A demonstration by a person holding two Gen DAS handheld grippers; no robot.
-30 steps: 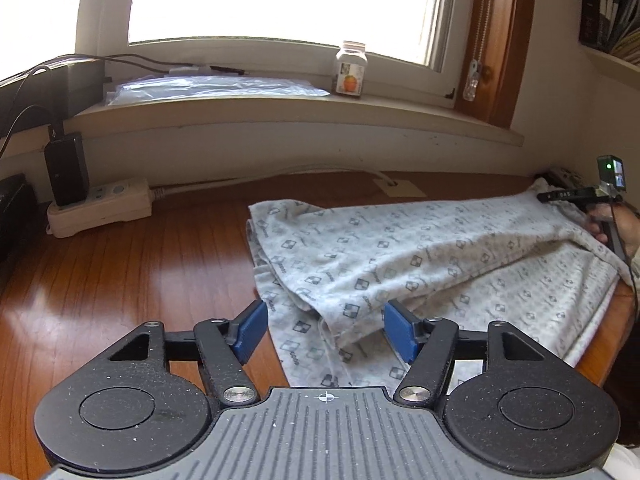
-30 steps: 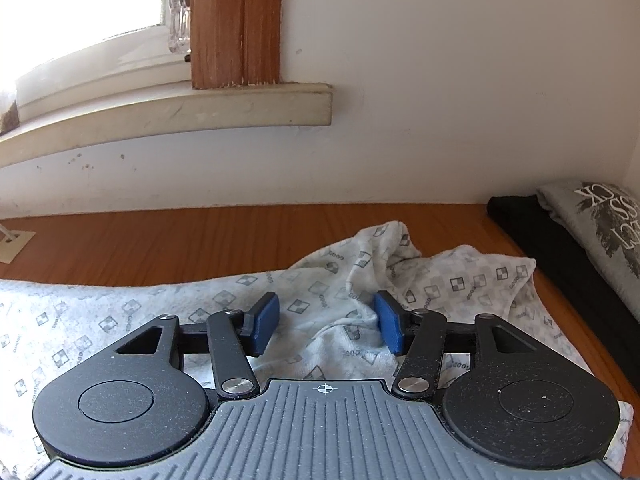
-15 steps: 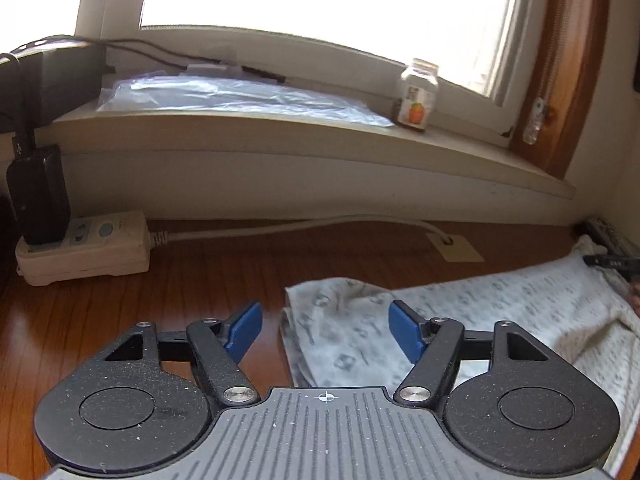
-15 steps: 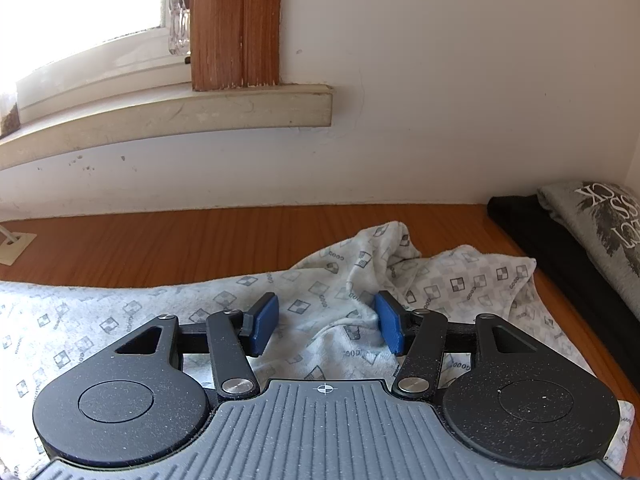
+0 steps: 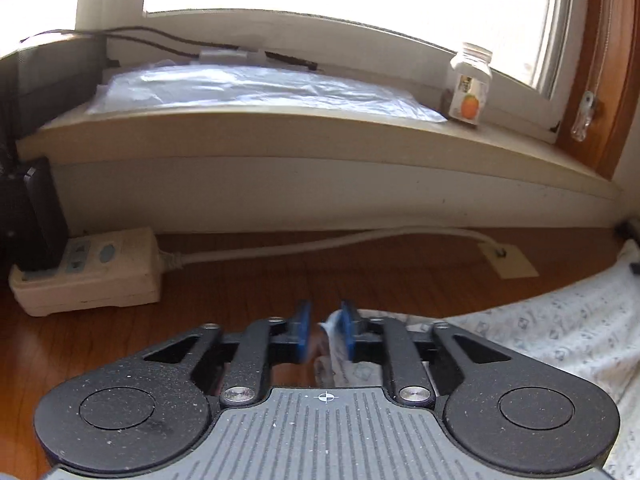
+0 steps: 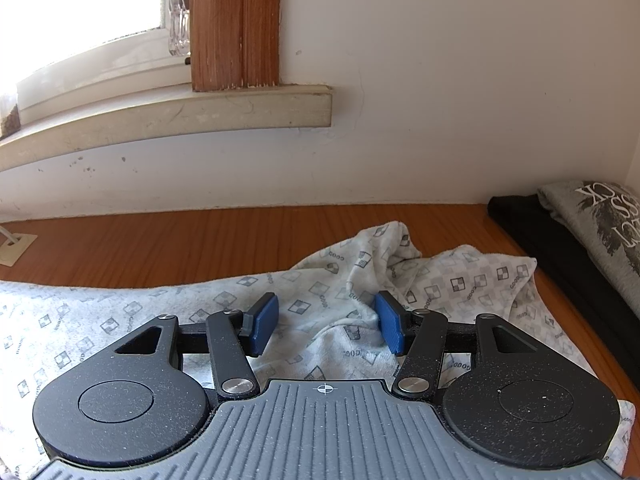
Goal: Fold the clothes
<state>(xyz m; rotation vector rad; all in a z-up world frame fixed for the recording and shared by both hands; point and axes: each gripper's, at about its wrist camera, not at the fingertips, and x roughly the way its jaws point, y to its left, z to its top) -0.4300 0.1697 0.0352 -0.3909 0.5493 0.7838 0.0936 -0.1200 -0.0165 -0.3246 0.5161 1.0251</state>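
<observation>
A white garment with a small grey square print (image 5: 540, 320) lies spread on the wooden table (image 5: 240, 292). My left gripper (image 5: 326, 332) is at its left corner, low over the table. The jaws are closing, with a bunched bit of the cloth's edge between the blue pads. That cloth lies against the right pad, and a thin gap shows at the left pad. My right gripper (image 6: 326, 322) stands open over the garment's other end (image 6: 320, 292), with a raised crease of cloth between its fingers and the pads apart from it.
A white power strip (image 5: 88, 268) with a black adapter (image 5: 40, 220) sits at the left, and its cable (image 5: 320, 244) runs along the wall. A bottle (image 5: 470, 84) and a plastic bag (image 5: 260, 88) rest on the sill. A folded grey shirt (image 6: 592, 224) lies on black cloth (image 6: 520, 220) at the right.
My left gripper has travelled left along the garment to its corner, and its jaws have narrowed around the edge. The right gripper has kept still.
</observation>
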